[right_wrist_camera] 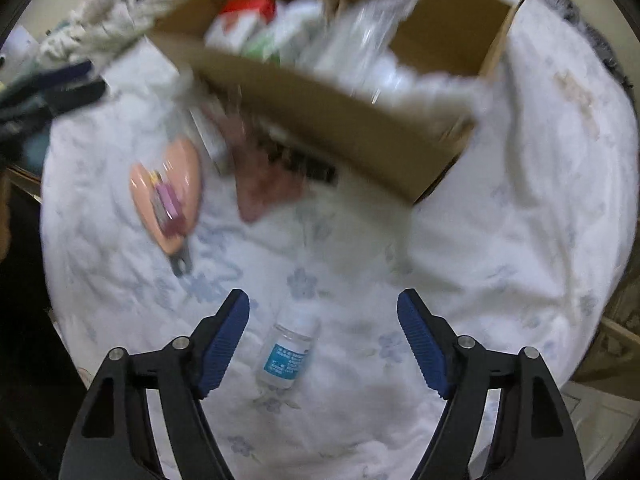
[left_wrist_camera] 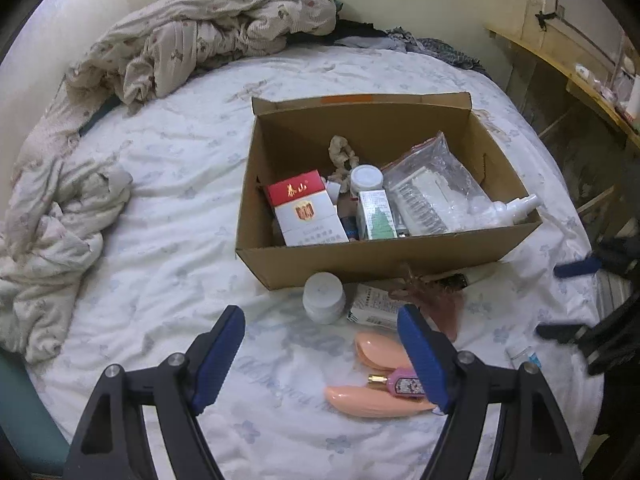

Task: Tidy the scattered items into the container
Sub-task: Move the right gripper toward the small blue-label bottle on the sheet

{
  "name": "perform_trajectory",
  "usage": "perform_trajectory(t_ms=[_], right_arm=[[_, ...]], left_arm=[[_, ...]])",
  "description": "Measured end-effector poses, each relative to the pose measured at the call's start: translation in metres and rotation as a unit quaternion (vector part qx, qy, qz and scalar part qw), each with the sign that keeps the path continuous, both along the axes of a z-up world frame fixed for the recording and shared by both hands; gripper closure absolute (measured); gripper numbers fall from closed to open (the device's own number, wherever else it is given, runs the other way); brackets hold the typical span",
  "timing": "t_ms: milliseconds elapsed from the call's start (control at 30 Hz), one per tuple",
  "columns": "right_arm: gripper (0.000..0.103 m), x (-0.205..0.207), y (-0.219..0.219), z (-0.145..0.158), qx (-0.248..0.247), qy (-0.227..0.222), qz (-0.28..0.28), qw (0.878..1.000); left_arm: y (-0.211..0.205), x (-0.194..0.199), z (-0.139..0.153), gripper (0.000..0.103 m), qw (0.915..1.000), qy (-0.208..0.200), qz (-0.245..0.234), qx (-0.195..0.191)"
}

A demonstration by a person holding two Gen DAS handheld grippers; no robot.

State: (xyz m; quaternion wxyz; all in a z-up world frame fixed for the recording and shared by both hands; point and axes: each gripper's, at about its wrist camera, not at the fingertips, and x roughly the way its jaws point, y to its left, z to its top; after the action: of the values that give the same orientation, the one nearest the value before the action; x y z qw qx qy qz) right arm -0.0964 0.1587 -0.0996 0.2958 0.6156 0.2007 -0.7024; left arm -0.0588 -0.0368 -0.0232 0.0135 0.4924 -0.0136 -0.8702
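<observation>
An open cardboard box (left_wrist_camera: 360, 260) (right_wrist_camera: 340, 120) sits on the bed and holds a red-and-white carton, small boxes, a jar and a plastic bag. In front of it lie a white jar (left_wrist_camera: 323, 298), a small printed box (left_wrist_camera: 372, 305), a pink hair clip (left_wrist_camera: 436, 300) (right_wrist_camera: 266, 190), a peach heart-shaped case (left_wrist_camera: 376, 376) (right_wrist_camera: 168, 196) and a pink perfume bottle (left_wrist_camera: 400, 384) (right_wrist_camera: 168, 208). My left gripper (left_wrist_camera: 322, 354) hangs open above these items, empty. My right gripper (right_wrist_camera: 323, 340) (left_wrist_camera: 568, 300) points down, open, over a small clear bottle with a blue label (right_wrist_camera: 288, 352) (left_wrist_camera: 522, 350) lying on the sheet, untouched.
The bed has a white flowered sheet (left_wrist_camera: 168, 208). A crumpled blanket (left_wrist_camera: 192, 36) lies along its far and left sides. A wooden shelf with small things (left_wrist_camera: 580, 80) stands at the right. The right wrist view is blurred.
</observation>
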Motion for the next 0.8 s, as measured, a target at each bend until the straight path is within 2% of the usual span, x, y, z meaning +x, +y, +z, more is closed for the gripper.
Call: perform_trajectory(t_ms=[167,267,300,333,400,433,533,633,800], right_arm=[[0.023,0.006,-0.024,-0.037,0.062,0.006,0.042,0.997],[0.024,0.004,-0.027,-0.041,0.060,0.015,0.046,0.997],[0.034,0.002,-0.026,-0.039,0.053,0.015,0.043,0.998],[0.057,0.000,-0.024,-0.036,0.045,0.015,0.039,0.998],[0.080,-0.004,-0.020,-0.031,0.034,0.013,0.032,0.999],[0.087,-0.006,-0.016,-0.028,0.028,0.009,0.028,0.999],[0.094,-0.008,-0.007,-0.023,0.015,0.003,0.020,1.000],[0.096,-0.010,0.002,-0.013,-0.009,-0.002,0.011,1.000],[0.096,-0.021,0.029,0.020,-0.108,-0.028,-0.029,0.993]], left_arm=[[-0.006,0.000,-0.005,0.024,0.9996,-0.012,0.011,0.021],[-0.006,0.000,-0.007,0.024,0.9995,-0.017,0.014,0.023],[-0.005,0.001,-0.007,0.024,0.9995,-0.018,0.013,0.022],[-0.005,0.001,-0.007,0.024,0.9995,-0.018,0.011,0.022],[-0.003,0.002,-0.008,0.024,0.9996,-0.020,0.008,0.020],[-0.003,0.002,-0.008,0.024,0.9996,-0.020,0.007,0.019],[-0.002,0.001,-0.009,0.024,0.9995,-0.023,0.006,0.022],[-0.002,0.000,-0.010,0.024,0.9993,-0.026,0.006,0.027],[-0.003,0.000,-0.009,0.024,0.9992,-0.025,0.008,0.030]])
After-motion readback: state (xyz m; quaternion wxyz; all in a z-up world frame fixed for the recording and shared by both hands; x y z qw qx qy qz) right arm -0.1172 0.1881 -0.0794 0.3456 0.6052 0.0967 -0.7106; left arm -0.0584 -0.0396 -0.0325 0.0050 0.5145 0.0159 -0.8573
